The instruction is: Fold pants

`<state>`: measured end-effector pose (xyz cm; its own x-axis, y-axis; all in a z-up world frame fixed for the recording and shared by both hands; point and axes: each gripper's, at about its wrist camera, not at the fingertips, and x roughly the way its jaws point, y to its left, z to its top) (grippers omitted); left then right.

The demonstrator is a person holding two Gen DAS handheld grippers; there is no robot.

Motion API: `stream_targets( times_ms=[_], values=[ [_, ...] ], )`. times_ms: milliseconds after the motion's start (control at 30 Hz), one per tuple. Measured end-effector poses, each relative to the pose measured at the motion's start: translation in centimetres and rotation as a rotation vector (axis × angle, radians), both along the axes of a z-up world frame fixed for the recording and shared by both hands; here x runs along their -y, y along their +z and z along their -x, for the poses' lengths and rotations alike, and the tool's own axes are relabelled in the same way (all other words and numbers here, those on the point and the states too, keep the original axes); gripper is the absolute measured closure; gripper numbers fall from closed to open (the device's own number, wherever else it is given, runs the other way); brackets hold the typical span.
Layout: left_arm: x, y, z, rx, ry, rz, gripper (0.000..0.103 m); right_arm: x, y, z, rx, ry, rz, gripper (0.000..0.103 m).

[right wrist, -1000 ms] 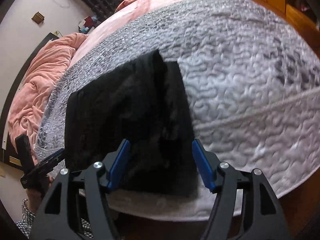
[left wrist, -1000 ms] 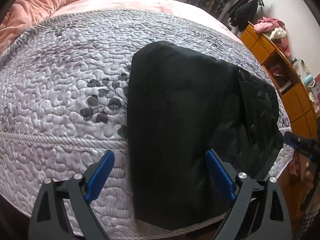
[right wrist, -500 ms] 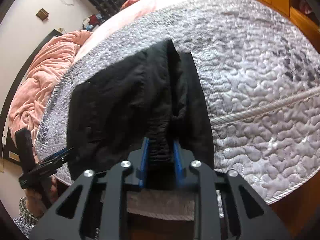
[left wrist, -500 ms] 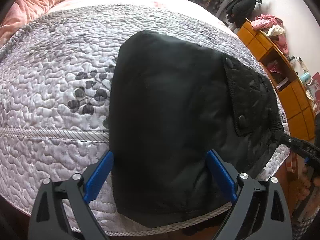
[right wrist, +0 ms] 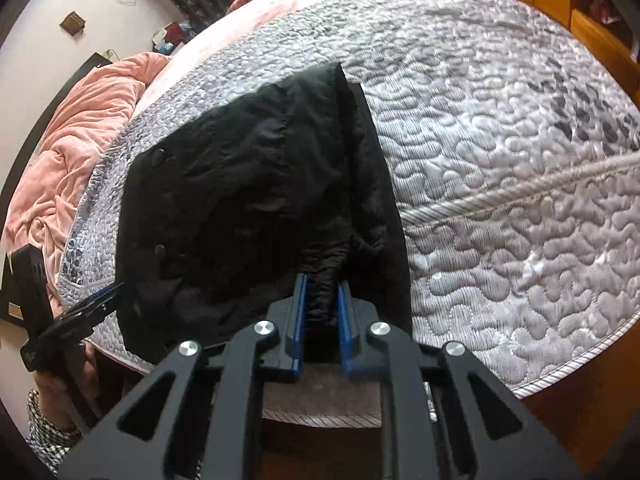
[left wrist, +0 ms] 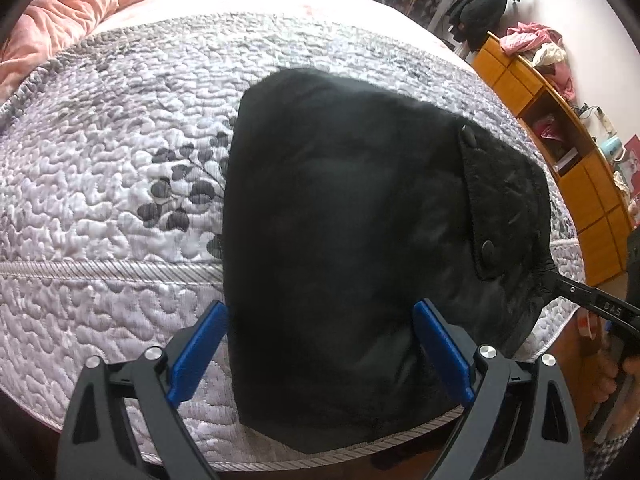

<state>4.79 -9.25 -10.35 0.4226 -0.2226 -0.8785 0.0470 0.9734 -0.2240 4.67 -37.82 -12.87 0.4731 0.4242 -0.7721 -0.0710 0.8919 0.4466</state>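
Left wrist view: black pants (left wrist: 344, 248) lie folded into a compact bundle on the grey-white quilted bedspread (left wrist: 112, 168), near the bed's front edge. A pocket flap with two snap buttons (left wrist: 504, 200) faces up on the bundle's right side. Left gripper (left wrist: 320, 344) is wide open, blue pads straddling the near end of the pants, nothing pinched between them. Left pad sits at the bundle's left edge, right pad over the fabric. At far right the right gripper (left wrist: 560, 284) pokes in, tips at the pants' right edge. Orange wooden shelf unit (left wrist: 568, 160) along the wall, pink blanket (left wrist: 68, 4) at top left.

Right wrist view: right gripper (right wrist: 322, 304) is nearly closed, its blue pads clamping a bunched ridge of the pants (right wrist: 240, 208) at the near edge. Fabric pulls up into a fold toward the jaws. Left gripper (right wrist: 96, 300) shows at lower left, beside the pants' far edge. Quilted bedspread (right wrist: 500, 140) spreads right, pink blanket (right wrist: 80, 136) at left.
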Motion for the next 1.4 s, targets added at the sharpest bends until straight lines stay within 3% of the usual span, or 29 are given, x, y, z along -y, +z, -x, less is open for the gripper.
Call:
stream_targets(
  times_ms=[67,167,400,500,633,767,933,1067,1200,1300,1367,1400],
  values=[
    [-0.1,0.5,0.0,0.015,0.003,-0.004,0.009,0.2,0.7,0.5,0.005,-0.008,0.028,0.076],
    [-0.2,0.8,0.2,0.020,0.000,0.004,0.009,0.2,1.7,1.0,0.023,-0.005,0.017,0.060],
    [-0.2,0.7,0.7,0.000,-0.007,0.013,0.009,-0.1,1.4,1.3,-0.009,-0.007,0.032,0.059],
    [-0.2,0.3,0.8,-0.018,-0.006,0.003,0.009,-0.4,0.8,1.2,-0.028,-0.003,0.007,0.065],
    [-0.9,-0.7,0.5,-0.054,0.023,0.037,0.009,-0.1,0.3,0.9,-0.028,-0.016,0.019,0.087],
    [-1.2,-0.6,0.5,-0.059,0.030,0.052,0.009,0.5,0.9,1.1,-0.002,-0.012,0.011,0.090],
    [-0.6,-1.3,0.3,-0.059,0.013,0.032,0.007,0.2,-1.0,0.3,-0.059,-0.028,0.074,0.090],
    [-1.0,-1.1,0.2,-0.060,0.005,0.036,0.007,0.0,-0.7,0.5,-0.043,-0.020,0.080,0.089],
    [-2.5,0.4,0.1,-0.025,0.014,0.053,0.007,1.0,1.3,1.2,0.018,-0.008,0.028,0.082],
    [-4.2,1.3,-0.2,-0.009,0.026,0.073,0.007,2.0,2.8,1.4,0.064,-0.009,-0.008,0.057],
    [-5.3,1.5,-0.4,-0.002,0.049,0.098,0.005,2.9,3.6,1.3,0.105,-0.008,-0.019,0.047],
    [-6.1,1.3,-0.6,-0.007,0.060,0.121,0.005,3.2,3.7,1.1,0.108,-0.003,-0.027,0.035]
  ],
)
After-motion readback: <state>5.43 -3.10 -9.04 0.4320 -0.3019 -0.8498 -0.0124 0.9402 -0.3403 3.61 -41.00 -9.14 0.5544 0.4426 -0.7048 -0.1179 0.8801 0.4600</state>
